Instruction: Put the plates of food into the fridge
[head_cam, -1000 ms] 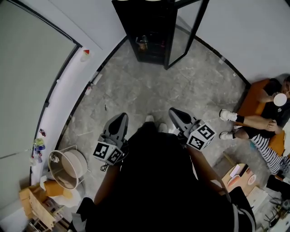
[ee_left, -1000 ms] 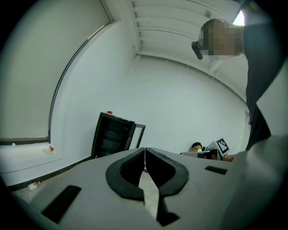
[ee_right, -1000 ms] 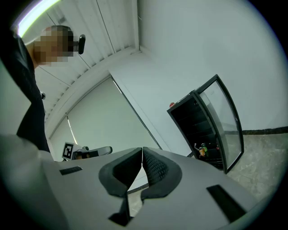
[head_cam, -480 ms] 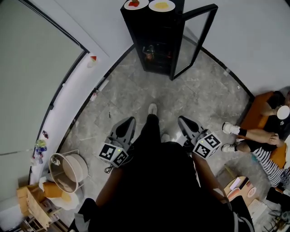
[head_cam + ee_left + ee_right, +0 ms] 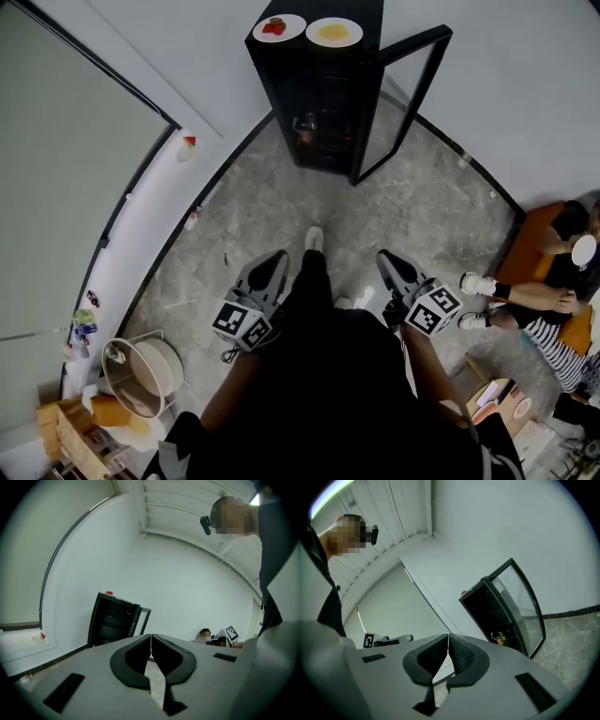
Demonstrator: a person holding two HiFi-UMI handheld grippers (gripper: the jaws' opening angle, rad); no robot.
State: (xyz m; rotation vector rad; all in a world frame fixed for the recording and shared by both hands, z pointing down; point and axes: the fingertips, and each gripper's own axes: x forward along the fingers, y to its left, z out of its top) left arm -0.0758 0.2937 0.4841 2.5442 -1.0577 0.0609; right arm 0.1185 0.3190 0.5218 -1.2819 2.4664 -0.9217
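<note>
Seen from above, a person in black clothing (image 5: pixel 328 394) stands on a grey stone-patterned floor (image 5: pixel 281 197), holding a two-jaw gripper in each hand, both low in front of the body and pointing toward the far wall; the left gripper (image 5: pixel 278 256) has its jaws pressed together tip to tip with nothing between them; the right gripper (image 5: pixel 384 259) is likewise closed tight and empty, and each gripper's own view shows the dark pads meeting in a thin line. One pale shoe (image 5: pixel 314 236) shows on the floor between the two grippers. Well beyond both grippers, against the far white wall, stands an upright black fridge (image 5: pixel 323 103); its glass door (image 5: pixel 405 98) hangs wide open on the right side; a few small items (image 5: pixel 306 127) sit on a shelf inside, too small to name. Two white plates rest side by side on the fridge's flat top: the plate of red food (image 5: pixel 279 27) on the left and the plate of yellow food (image 5: pixel 334 32) on the right, just beside each other; both lie far ahead of the grippers and well apart from them, the red one roughly in line with the left gripper, the yellow one in line with the gap between the two. At the right edge a seated person (image 5: pixel 548 295) rests on an orange seat (image 5: pixel 534 220); at the near left, beside a long white window ledge (image 5: pixel 141 234), stands a round wire-framed basket (image 5: pixel 141 349).
</note>
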